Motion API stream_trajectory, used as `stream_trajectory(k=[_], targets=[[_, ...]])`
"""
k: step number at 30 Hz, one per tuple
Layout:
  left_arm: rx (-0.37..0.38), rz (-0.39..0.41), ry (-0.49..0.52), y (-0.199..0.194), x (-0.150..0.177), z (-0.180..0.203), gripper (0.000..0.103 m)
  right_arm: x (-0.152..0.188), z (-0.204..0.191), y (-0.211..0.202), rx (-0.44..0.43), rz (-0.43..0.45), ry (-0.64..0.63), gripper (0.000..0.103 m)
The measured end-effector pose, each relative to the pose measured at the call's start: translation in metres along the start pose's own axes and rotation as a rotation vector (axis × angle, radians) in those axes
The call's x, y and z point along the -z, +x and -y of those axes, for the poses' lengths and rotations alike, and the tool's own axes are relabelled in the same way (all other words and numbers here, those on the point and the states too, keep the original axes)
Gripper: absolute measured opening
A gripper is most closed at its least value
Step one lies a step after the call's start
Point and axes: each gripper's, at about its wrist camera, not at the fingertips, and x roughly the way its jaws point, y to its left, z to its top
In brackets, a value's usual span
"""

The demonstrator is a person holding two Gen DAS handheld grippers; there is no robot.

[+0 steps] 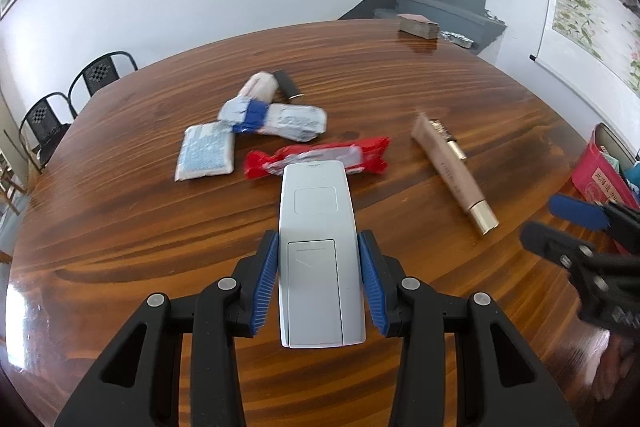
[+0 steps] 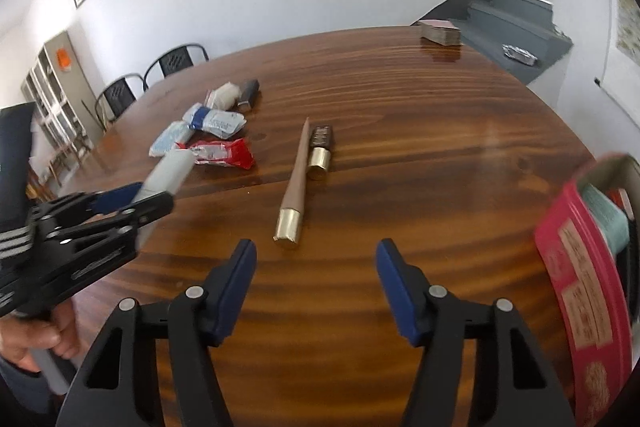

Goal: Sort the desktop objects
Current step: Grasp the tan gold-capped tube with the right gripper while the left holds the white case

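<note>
My left tongs (image 1: 319, 277) clamp one grey remote (image 1: 318, 247); my right tongs (image 2: 316, 279) gape empty. On the counter (image 1: 400, 75) I count one red packet (image 1: 320, 157), one beige tube (image 1: 454, 173), two chairs (image 1: 72, 99).

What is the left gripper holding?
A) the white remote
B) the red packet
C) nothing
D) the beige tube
A: the left gripper has its blue pads pressed on both sides of the white remote, while the red packet and the beige tube lie on the table.
</note>
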Motion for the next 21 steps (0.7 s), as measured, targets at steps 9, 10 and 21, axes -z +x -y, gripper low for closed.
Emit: stream_trajectory(k=[9,10,21], targets=[[0.007,-0.01,-0.039,-0.004,0.009,-0.015,0.043,-0.019,-0.023,0.046,0.059,-0.069,-0.079,0.057],[0.008,-0.009,-0.04,-0.005,0.009,-0.016,0.043,-0.019,-0.023,0.049,0.073,-0.075,-0.085,0.057],[0.017,-0.021,-0.049,-0.004,0.011,-0.017,0.043,-0.015,-0.024,0.053,0.076,-0.077,-0.109,0.021]])
